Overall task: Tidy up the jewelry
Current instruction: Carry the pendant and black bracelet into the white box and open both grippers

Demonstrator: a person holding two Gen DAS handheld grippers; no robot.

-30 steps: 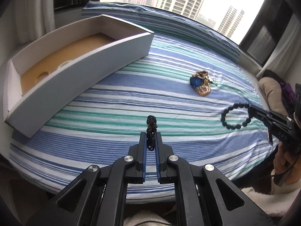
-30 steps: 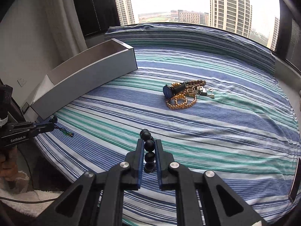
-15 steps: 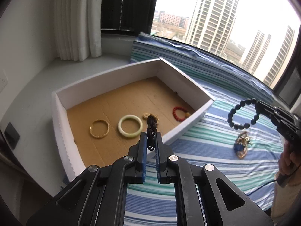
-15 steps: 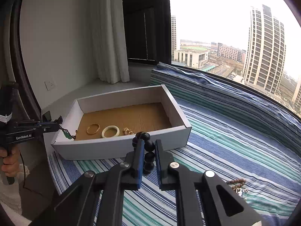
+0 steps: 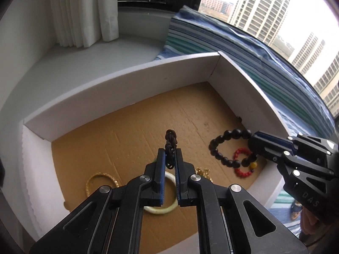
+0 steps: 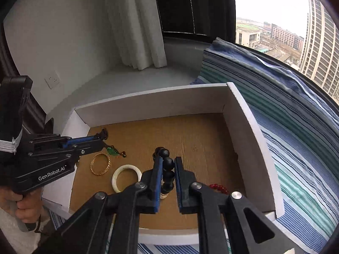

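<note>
The left gripper (image 5: pixel 170 163) pinches a dark cord (image 5: pixel 170 141) (green pendant (image 6: pixel 111 150) dangling) over the white box (image 5: pixel 118 89). The right gripper (image 6: pixel 168 174) clamps a black bead bracelet (image 5: pixel 227 148) above the box's red bracelet (image 5: pixel 241 163), gold bangle (image 6: pixel 100 164) and white bangle (image 6: pixel 126 180).

A high-rise home, most likely a bedroom or sitting room with a bay window, was indicated. A wide window (image 5: pixel 264 10) was seen giving onto tall apartment towers (image 6: pixel 322 38) and lower city blocks. White pleated curtains (image 5: pixel 82 10) were hung beside a dark blind (image 6: pixel 190 4), above a pale window ledge (image 5: pixel 84 63). A padded seat was covered by a blue, green and white striped cloth (image 6: pixel 296 127). A wall socket (image 6: pixel 52 80) was set into the plain white wall, as in a dwelling.
</note>
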